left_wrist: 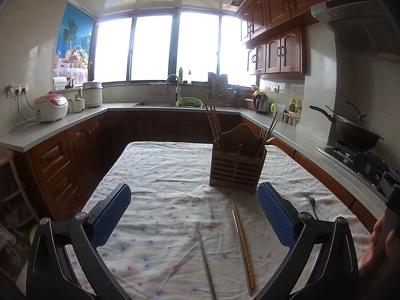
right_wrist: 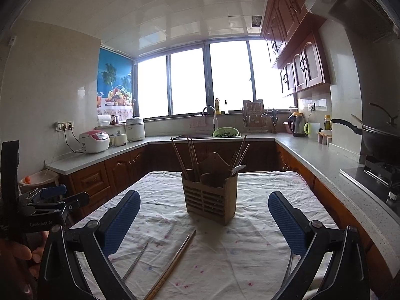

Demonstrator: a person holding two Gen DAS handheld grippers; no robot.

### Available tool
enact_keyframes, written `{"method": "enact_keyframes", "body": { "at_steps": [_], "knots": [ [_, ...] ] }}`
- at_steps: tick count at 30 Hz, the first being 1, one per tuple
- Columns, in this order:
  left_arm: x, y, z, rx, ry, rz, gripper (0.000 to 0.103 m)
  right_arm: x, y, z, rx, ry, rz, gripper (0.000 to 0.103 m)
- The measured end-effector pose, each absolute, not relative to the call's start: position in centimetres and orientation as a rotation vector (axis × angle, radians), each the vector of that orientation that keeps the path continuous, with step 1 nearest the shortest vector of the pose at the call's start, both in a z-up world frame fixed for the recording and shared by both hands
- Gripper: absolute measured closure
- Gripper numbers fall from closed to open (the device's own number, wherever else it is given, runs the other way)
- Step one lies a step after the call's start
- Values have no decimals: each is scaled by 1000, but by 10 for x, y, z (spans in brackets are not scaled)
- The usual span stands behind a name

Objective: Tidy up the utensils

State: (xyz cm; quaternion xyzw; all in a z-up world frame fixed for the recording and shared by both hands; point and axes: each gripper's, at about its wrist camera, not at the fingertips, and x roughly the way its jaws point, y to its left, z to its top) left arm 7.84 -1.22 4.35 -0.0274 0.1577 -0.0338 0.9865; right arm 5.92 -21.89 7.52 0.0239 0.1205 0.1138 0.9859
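Observation:
A wooden slatted utensil holder [left_wrist: 237,167] stands on the cloth-covered table [left_wrist: 160,175], with chopsticks [left_wrist: 214,125] and a fork [left_wrist: 262,131] in it. It also shows in the right wrist view [right_wrist: 208,200]. On the cloth lie a metal chopstick [left_wrist: 206,262], a wooden and a metal chopstick side by side [left_wrist: 243,245], and a spoon [left_wrist: 312,205]. My left gripper [left_wrist: 193,217] is open and empty above them. My right gripper [right_wrist: 203,222] is open and empty, with the loose chopsticks [right_wrist: 172,265] lying between its fingers on the cloth.
Counters run around the table with rice cookers [left_wrist: 51,107], a sink [left_wrist: 160,103], a kettle [left_wrist: 261,103] and a wok on the stove [left_wrist: 355,132]. The other gripper shows at the right edge [left_wrist: 380,172] of the left wrist view and at the left edge [right_wrist: 47,202] of the right wrist view.

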Motion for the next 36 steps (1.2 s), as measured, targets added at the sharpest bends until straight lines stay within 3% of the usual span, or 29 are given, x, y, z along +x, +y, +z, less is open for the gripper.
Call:
{"method": "enact_keyframes", "body": {
  "at_steps": [12, 36],
  "knots": [
    [75, -31, -18, -9, 339, -20, 0, 52, -225, 0, 71, 240, 159, 0],
    [71, -23, -31, -29, 357, 24, 0, 43, -218, -19, 61, 250, 172, 0]
  ]
}}
